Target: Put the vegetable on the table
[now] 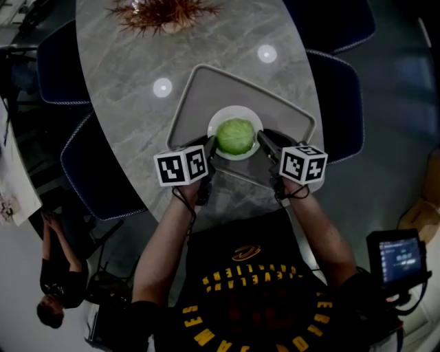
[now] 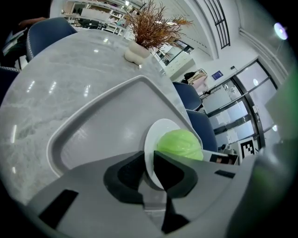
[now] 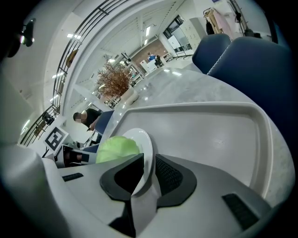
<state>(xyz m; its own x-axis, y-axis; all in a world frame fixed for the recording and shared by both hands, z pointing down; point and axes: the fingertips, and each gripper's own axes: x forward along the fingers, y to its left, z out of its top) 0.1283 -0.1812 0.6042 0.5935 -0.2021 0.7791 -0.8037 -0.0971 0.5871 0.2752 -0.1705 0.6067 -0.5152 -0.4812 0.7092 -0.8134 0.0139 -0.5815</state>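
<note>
Plate with cabbage gripped over tray.
Left gripper jaws clamp the rim at 9 o'clock, right gripper jaws at 3 o'clock; cabbage centred between both.

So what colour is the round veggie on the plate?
The vegetable is light green, clearest in the head view.

There were one cabbage, one plate, one tray, one dried plant, four chairs, and two grippers: left gripper, right gripper.
</note>
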